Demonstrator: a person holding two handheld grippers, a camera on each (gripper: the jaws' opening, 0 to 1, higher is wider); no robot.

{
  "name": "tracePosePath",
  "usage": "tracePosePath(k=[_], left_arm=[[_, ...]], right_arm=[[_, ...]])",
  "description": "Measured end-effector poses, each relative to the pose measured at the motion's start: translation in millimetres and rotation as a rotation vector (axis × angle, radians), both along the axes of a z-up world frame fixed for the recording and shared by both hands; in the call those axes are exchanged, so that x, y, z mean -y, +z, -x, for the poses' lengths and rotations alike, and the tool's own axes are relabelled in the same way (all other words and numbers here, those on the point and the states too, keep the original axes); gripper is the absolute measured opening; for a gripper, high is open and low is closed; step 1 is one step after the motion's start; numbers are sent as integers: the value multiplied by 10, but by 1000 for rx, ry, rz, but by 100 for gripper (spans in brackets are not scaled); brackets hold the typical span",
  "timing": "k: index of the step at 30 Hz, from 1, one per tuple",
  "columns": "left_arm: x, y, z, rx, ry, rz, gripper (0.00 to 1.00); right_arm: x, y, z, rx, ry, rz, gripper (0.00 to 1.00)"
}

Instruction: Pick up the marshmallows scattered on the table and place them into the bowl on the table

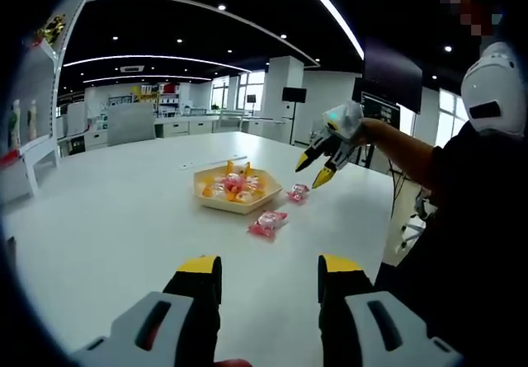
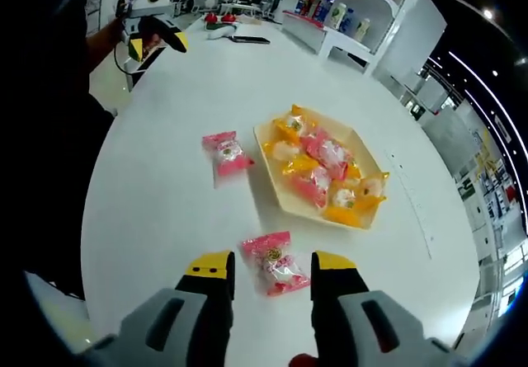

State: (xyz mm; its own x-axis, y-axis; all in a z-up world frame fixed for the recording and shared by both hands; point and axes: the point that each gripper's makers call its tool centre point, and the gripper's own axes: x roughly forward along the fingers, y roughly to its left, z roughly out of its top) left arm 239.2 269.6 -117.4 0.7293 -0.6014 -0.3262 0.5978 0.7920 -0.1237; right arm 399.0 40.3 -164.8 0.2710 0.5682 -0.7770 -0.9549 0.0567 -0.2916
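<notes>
Pink marshmallow pkt [image 2: 276, 264] btwn right jaws

Left grey-and-black tongs with yellow tips [image 1: 270, 270] rise from the bottom of the left gripper view, jaws parted, nothing between them. Right tongs [image 2: 273, 265], same colours, stand spread apart in the right gripper view. In the left gripper view they [image 1: 317, 169] hang tips-down, held by a person's bare forearm [image 1: 402, 148].

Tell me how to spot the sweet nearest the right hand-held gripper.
Start at the tan hexagonal bowl on the white table. Two pink-wrapped marshmallows lie outside it. The one you want lies between the right hand-held gripper's yellow tips; the other lies beside the bowl.
</notes>
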Motion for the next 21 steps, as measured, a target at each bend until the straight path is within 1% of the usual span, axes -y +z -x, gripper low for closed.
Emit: tracePosePath(k=[6,10,15,21], left_arm=[[-18,-14,19,-2,3,0,47],[-49,-41,11,-8,15,1,47],[-29,-49,19,-9,8,2,47],[-39,-61,19,-12,12,2,47]], right_arm=[[15,-142,-26,-17,10,37,37],[34,-172,-47,-19,17,61,37],[43,-198,-57,-19,35,85,37],[57,-256,-86,-32,39,99,36]])
